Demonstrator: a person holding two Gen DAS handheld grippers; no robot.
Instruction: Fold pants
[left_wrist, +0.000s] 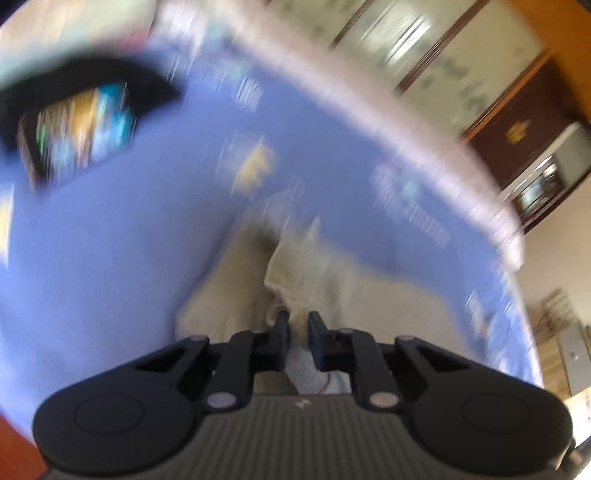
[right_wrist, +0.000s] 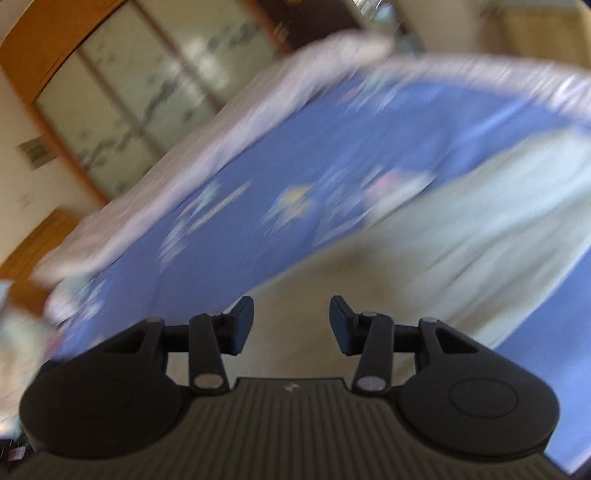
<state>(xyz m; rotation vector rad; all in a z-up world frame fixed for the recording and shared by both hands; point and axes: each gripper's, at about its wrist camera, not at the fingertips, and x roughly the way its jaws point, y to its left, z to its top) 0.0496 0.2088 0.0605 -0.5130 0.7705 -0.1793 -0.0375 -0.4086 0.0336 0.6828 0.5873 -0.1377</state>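
Beige pants (left_wrist: 351, 288) lie crumpled on a blue printed bed sheet (left_wrist: 110, 240), blurred in the left wrist view. My left gripper (left_wrist: 298, 319) is shut on a bunched fold of the pants, and cloth shows between and below its fingers. In the right wrist view the pants (right_wrist: 461, 221) stretch from the lower middle up to the right edge. My right gripper (right_wrist: 291, 306) hangs open just over the near part of them, with nothing pinched between its fingers.
A black garment with a colourful print (left_wrist: 85, 122) lies on the sheet at the far left. The bed's pale edge (left_wrist: 424, 147) curves along the far side. Wooden-framed glass doors (right_wrist: 147, 85) and a dark cabinet (left_wrist: 517, 129) stand beyond the bed.
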